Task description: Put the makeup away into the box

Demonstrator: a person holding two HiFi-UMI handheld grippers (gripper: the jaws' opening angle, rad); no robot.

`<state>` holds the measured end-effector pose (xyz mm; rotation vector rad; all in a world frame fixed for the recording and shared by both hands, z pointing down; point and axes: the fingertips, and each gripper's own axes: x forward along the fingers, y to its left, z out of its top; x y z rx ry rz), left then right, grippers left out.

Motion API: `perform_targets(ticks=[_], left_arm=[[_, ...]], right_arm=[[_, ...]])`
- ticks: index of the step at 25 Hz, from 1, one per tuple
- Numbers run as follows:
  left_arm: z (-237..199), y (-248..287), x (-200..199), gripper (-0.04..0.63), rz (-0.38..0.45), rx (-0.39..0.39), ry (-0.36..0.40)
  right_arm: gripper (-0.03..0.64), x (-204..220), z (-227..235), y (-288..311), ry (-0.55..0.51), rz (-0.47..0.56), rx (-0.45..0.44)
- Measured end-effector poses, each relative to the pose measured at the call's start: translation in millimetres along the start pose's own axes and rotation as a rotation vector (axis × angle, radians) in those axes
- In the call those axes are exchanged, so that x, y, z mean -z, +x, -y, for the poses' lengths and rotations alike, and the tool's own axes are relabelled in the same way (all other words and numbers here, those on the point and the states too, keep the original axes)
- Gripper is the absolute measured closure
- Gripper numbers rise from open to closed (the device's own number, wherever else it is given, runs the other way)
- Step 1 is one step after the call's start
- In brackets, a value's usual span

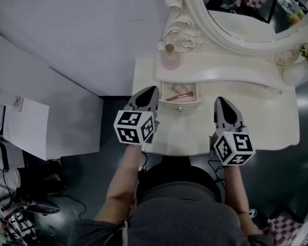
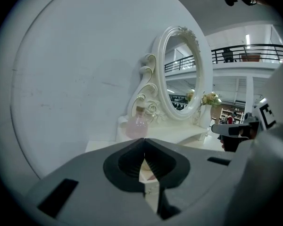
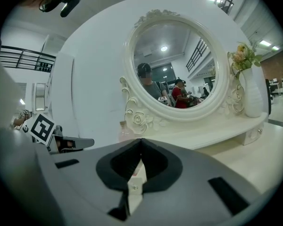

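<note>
A small drawer (image 1: 167, 93) stands open in the front of a white vanity table (image 1: 267, 122). Inside it lie a pink brush-like makeup item (image 1: 181, 95) and something pale that I cannot make out. My left gripper (image 1: 153, 89) hovers just left of the drawer, jaws shut and empty. My right gripper (image 1: 219, 99) is to the drawer's right over the tabletop, jaws also shut with nothing held. In the left gripper view the closed tips (image 2: 144, 139) point towards a pink bottle (image 2: 137, 125). In the right gripper view the drawer front (image 3: 134, 182) shows below the closed tips (image 3: 141, 139).
A pink perfume bottle (image 1: 170, 58) stands on the raised shelf behind the drawer, beside the oval mirror (image 1: 246, 9). A vase of flowers (image 1: 303, 68) is at the shelf's right end. A white cabinet (image 1: 25, 127) and cables lie on the floor at left.
</note>
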<state>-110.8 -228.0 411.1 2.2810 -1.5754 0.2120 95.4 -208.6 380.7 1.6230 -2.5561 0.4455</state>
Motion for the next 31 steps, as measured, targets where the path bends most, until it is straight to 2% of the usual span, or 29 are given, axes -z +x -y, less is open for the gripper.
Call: perform_targets(ticks=[16,26,31], left_arm=[[1.6,0.4,-5.5,0.589,0.008,-0.007,0.014],[13.8,8.9,-7.4,0.588,-0.013,0.024,0.081],[19.7,13.0,-7.6,0.589,-0.013,0.032,0.091]], right_arm=[[0.614,2.2,-1.3,1.7,-0.043,-0.021,-0.026],[0.614,4.1,-0.5,2.6,-0.066,-0.032,-0.044],[0.614,4.8,2.3,3.0,-0.066,-0.032,-0.049]])
